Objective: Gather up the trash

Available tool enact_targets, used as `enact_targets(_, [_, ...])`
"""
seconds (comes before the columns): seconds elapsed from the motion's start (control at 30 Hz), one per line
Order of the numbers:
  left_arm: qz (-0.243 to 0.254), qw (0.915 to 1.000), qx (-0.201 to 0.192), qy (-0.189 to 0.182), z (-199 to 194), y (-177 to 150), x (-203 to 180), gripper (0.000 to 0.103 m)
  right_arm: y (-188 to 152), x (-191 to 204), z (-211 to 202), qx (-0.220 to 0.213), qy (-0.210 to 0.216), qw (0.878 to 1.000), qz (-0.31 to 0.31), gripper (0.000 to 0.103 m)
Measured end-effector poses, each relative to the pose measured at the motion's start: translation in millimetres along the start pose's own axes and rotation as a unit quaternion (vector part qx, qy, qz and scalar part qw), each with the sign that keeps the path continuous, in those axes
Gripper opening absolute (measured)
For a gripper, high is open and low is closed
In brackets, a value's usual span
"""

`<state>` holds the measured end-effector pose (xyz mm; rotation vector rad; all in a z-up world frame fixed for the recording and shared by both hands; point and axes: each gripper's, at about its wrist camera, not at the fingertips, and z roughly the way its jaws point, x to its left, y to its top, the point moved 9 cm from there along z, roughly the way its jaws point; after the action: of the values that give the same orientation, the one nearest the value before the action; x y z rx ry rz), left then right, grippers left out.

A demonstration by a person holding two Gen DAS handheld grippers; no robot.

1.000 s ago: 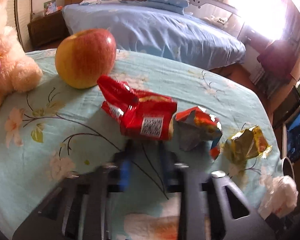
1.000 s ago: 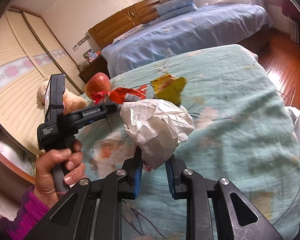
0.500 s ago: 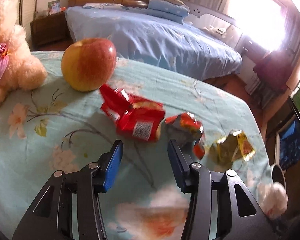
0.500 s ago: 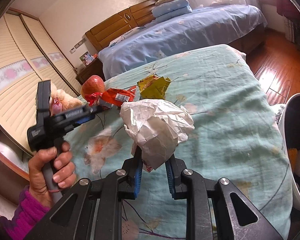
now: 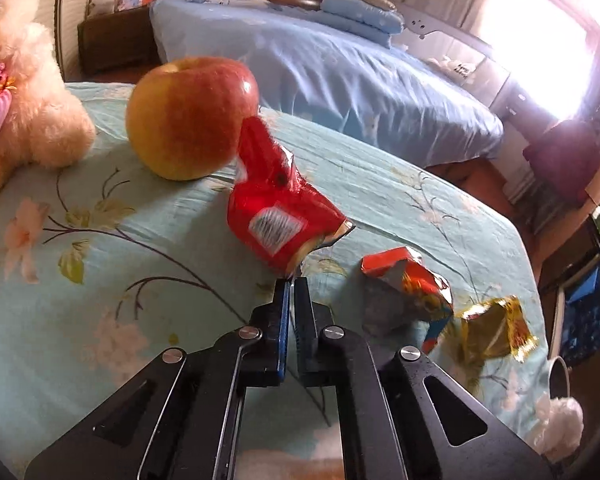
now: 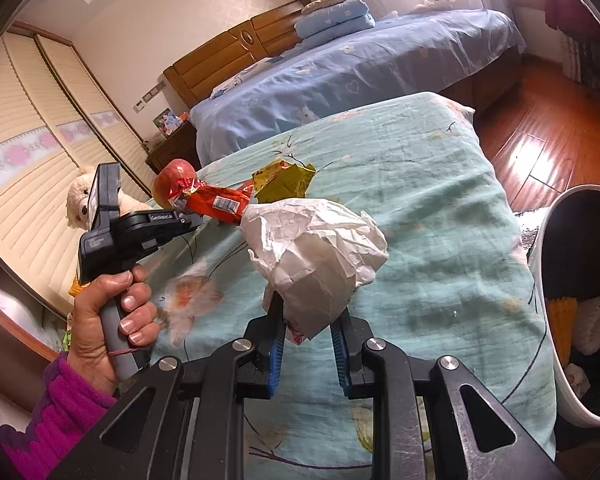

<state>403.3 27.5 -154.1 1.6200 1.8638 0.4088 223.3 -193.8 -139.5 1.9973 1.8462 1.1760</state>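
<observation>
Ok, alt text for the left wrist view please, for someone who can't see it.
The left gripper is shut on the edge of a red snack wrapper, lifted beside an apple on a floral bedspread; two more crumpled wrappers lie right.

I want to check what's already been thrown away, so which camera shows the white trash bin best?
The right wrist view: the white trash bin fills its right edge, its dark inside visible. The left wrist view catches only a sliver of rim at far right.
</observation>
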Motion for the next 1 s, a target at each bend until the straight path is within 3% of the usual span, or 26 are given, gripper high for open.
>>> enact_targets(0.33, [0.034,0.9991,-0.020,-0.015,-26,-14,0,0.001,0,0,0,0.002,0.006,1.000,-0.007,0.022])
enact_targets(0.47, [0.034,0.9990,-0.009,-0.025,-24,-18,-1,0.001,1,-2,-3,0.002,0.004,1.000,-0.006,0.022])
enact_targets(0.53, [0.043,0.9991,-0.003,-0.006,-25,-22,1,0.005,0,-2,-4,0.005,0.007,1.000,-0.006,0.022])
enact_targets(0.57, [0.050,0.9987,0.002,0.001,-23,-23,-1,0.010,0,-1,-4,0.005,0.007,1.000,-0.008,0.022])
enact_targets(0.63, [0.065,0.9977,0.004,0.022,-23,-28,1,0.032,-1,-1,-5,0.005,0.006,1.000,-0.009,0.022])
enact_targets(0.67, [0.069,0.9971,0.006,0.031,-24,-31,2,0.063,-1,-1,-5,0.005,0.006,1.000,-0.009,0.022])
enact_targets(0.7, [0.071,0.9967,0.005,0.038,-24,-32,4,0.080,0,-1,-5,0.006,0.006,1.000,-0.009,0.022])
enact_targets(0.77, [0.080,0.9957,0.005,0.047,-28,-35,6,0.083,-1,-2,-5,0.006,0.006,1.000,-0.010,0.022])
enact_targets(0.87, [0.091,0.9912,0.045,0.085,-21,-48,14,0.103,-1,-4,-5,0.007,0.004,1.000,-0.008,0.022])
enact_targets(1.0, [0.098,0.9904,0.049,0.084,-24,-57,18,0.103,-1,-8,-5,0.005,0.004,1.000,-0.002,0.024])
